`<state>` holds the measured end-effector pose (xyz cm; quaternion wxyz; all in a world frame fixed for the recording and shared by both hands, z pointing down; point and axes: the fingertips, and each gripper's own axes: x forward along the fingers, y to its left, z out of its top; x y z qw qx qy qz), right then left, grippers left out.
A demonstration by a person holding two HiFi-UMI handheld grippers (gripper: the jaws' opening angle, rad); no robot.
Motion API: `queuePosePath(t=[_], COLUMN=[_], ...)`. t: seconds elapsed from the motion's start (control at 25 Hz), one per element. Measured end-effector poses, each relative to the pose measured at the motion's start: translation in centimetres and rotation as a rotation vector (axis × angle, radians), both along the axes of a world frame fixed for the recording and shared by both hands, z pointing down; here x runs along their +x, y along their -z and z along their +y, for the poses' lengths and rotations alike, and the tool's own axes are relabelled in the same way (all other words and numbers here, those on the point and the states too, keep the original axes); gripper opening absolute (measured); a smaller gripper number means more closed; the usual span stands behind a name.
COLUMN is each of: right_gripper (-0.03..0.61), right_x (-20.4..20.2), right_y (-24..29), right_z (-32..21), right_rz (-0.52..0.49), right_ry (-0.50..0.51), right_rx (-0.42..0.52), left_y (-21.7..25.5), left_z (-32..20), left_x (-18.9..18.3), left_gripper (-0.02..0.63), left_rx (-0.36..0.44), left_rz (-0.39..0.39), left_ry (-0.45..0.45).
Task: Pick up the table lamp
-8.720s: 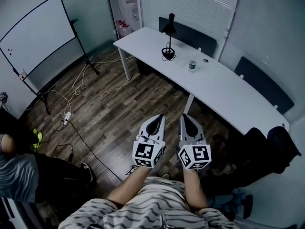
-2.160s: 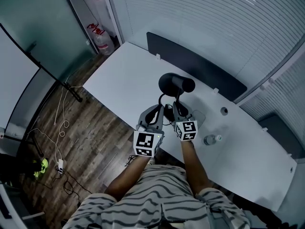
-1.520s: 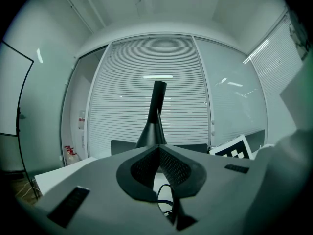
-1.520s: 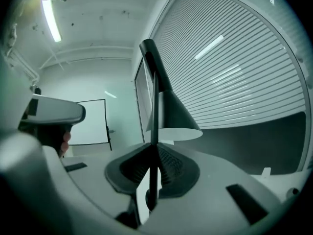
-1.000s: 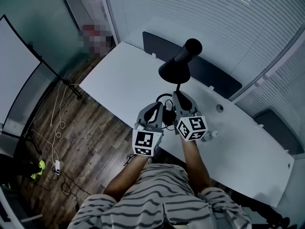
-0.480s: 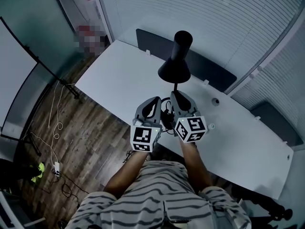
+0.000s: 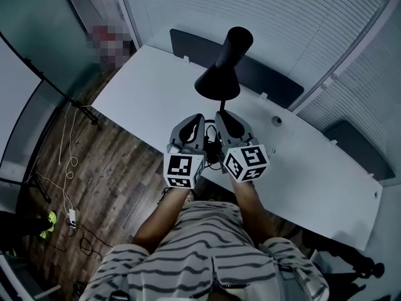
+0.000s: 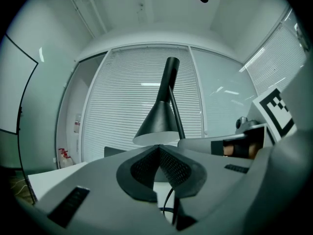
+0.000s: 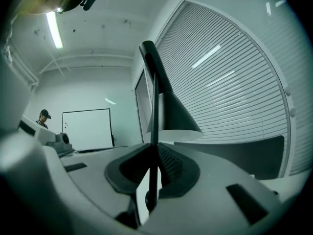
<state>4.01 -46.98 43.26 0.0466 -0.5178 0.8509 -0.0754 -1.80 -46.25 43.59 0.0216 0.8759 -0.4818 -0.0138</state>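
Office room: blinds [image 7: 282, 17] on the far wall, wood floor [image 7: 106, 168] at left. White desk [image 7: 313, 162] runs diagonally below me, with a dark panel [image 7: 269, 83] along its far edge.

Lamp [image 7: 218, 81] is black with a cone shade and a thin stem. It rises right in front of both tools near the desk's front edge. The shade sits above the tool tips and the head leans toward the blinds.

Right tool [image 7: 221, 115] is clamped on the lamp stem. The right gripper view shows the rod pinched between the pads and running up past them to the shade.

Left tool [image 7: 197, 118] sits just beside the right one, on its left, pointing the same way. It's clenched, pads meeting at the tips, and I see nothing pinched there. Cord [image 8: 168, 202] shows through the gap under the pads, and in the head view it loops between the two tools.

Lamp base is hidden behind the tools, so I can't tell if it touches the desk.

Right gripper view also picks up a whiteboard [image 9: 88, 129] in the far background, with a person [image 9: 43, 117] beside it.
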Motion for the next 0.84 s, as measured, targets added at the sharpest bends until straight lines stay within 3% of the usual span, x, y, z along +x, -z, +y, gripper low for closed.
queuePosePath(t=[0.84], right_gripper=[0.044], right_x=[-1.3], right_y=[0.9], right_z=[1.8], right_rz=[0.034], right_ry=[0.024], right_rx=[0.026], left_y=[1.1], left_z=[1.4], left_x=[-0.5], left_gripper=[0.005], left_rx=[0.028], left_rz=[0.011], left_ry=[0.019])
